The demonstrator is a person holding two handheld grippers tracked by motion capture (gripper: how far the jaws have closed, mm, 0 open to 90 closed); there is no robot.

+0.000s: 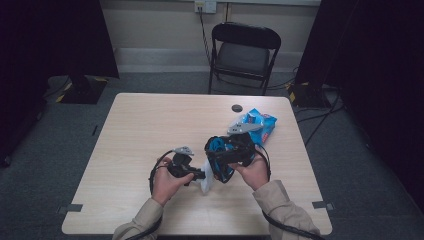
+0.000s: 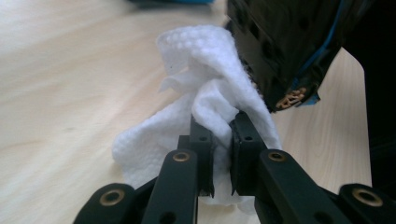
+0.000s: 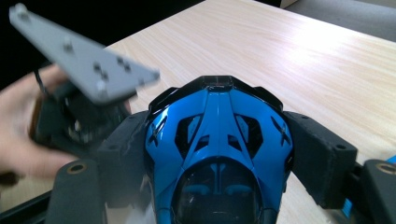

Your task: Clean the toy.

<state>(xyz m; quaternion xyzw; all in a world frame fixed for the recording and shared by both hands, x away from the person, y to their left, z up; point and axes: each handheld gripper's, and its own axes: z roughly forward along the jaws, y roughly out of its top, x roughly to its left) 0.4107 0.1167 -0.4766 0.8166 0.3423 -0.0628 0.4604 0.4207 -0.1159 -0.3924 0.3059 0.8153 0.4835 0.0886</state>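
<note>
A shiny blue and black toy car [image 3: 218,112] sits nose-up between the wide jaws of my right gripper [image 3: 220,144], which is shut on its sides. In the high view that gripper [image 1: 223,159] holds the car [image 1: 218,146] above the table's near middle. My left gripper [image 2: 222,135] is shut on a crumpled white wipe [image 2: 205,79], which is pressed against the car's dark underside [image 2: 285,42]. From above, the left gripper [image 1: 201,176] sits just left of the car with the wipe [image 1: 207,184] hanging at its tips.
A blue wipe packet [image 1: 261,123] lies on the wooden table [image 1: 145,125] behind my right hand. A small black round disc [image 1: 236,108] rests near the far edge. A black folding chair [image 1: 242,52] stands beyond the table.
</note>
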